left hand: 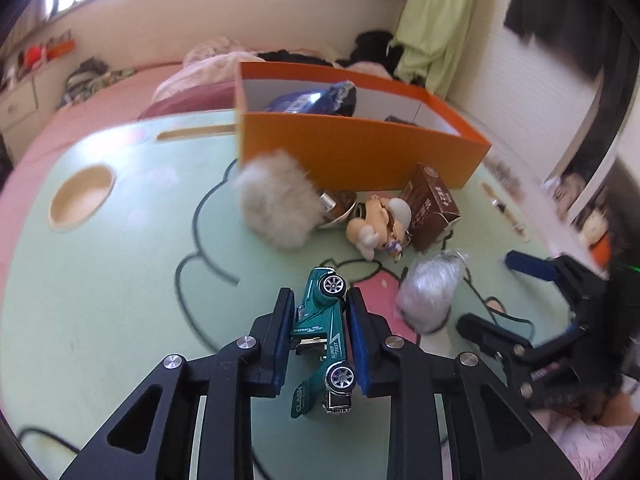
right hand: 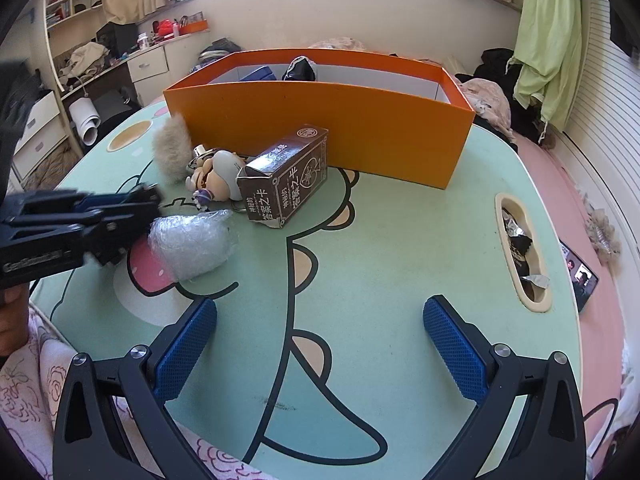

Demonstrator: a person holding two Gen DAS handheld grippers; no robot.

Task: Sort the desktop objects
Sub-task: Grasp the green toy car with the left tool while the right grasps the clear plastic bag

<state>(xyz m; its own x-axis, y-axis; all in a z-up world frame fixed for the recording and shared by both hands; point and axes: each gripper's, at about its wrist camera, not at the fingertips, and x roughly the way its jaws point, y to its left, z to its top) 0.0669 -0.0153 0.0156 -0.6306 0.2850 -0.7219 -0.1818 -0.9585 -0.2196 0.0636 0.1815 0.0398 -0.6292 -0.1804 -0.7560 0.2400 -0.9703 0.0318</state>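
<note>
A green toy car (left hand: 320, 332) is turned on its side, wheels showing, and my left gripper (left hand: 320, 296) is shut on it with both blue pads against its body. Beyond it lie a bubble-wrap bundle (left hand: 430, 292), a small figurine (left hand: 380, 224), a brown card box (left hand: 430, 212) and a fluffy grey pompom (left hand: 276, 204), all in front of the orange box (left hand: 360, 152). My right gripper (right hand: 320, 308) stands open over bare green tabletop (right hand: 380, 240), holding nothing. In the right wrist view the left gripper (right hand: 120, 208) sits beside the bundle (right hand: 192, 244).
The orange box (right hand: 320, 120) holds a dark blue bag (left hand: 312, 100) and other items. The table has a round recess (left hand: 82, 196) and a long recess with wrappers (right hand: 524, 256). A phone (right hand: 580, 276) lies on the pink bed at the right. A person's hand (right hand: 12, 320) is at the left edge.
</note>
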